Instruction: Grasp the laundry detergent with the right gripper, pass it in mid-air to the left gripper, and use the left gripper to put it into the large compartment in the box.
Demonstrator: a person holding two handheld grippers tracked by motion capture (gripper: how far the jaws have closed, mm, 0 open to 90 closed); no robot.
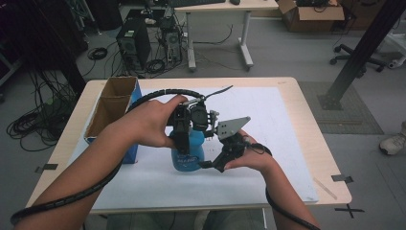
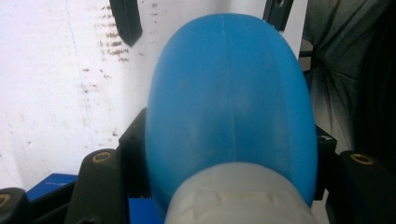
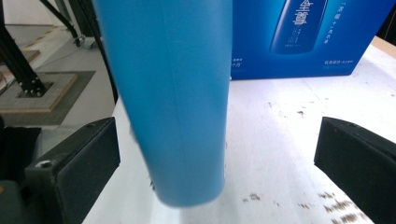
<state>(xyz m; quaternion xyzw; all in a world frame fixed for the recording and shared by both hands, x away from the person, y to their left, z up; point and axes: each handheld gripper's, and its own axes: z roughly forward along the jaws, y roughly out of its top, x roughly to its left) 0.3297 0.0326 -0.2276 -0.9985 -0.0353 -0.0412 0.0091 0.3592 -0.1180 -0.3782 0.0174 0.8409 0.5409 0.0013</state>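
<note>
A blue plastic bottle point(image 1: 189, 154) with a pale cap stands upright over the white sheet point(image 1: 268, 129) at the table's middle. My left gripper point(image 1: 182, 142) comes down from above and is shut on the bottle point(image 2: 229, 93) just under the cap, a black jaw pressed on each side. My right gripper point(image 1: 214, 163) reaches in low from the right. In the right gripper view the bottle's point(image 3: 168, 93) lower body hangs between its wide-apart pads point(image 3: 79, 168), which do not touch it. I cannot tell whether the bottle's base rests on the sheet.
An open blue carton point(image 1: 112, 112) with a bottle printed on its side point(image 3: 303, 32) stands on the table's left part, close to my left forearm. The wooden table point(image 1: 309, 143) has bare room to the right. Beyond it are computer towers, cables and a desk.
</note>
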